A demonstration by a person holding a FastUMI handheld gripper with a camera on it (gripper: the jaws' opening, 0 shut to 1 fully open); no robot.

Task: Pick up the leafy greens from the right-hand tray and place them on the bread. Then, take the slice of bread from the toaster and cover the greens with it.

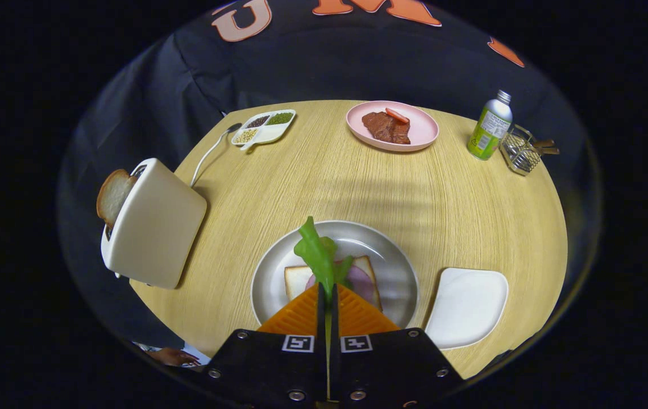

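Observation:
My gripper (327, 291) is shut on the leafy greens (317, 254), which stick up from between the fingertips. Right below and ahead of the fingers lies a slice of bread (300, 279) with a pink slice of meat on it, on a grey round plate (389, 255). The greens hang over that bread. To the left stands a cream toaster (156, 224) with a slice of bread (112, 196) poking out of its slot. Right of the plate lies a white square tray (469, 307) with nothing on it.
At the far side of the round wooden table (472, 216) are a pink plate (423, 133) with meat and a red piece, a white divided dish of grains (264, 128), a green-labelled bottle (490, 126) and a small wire basket (520, 150). The toaster's cord runs back.

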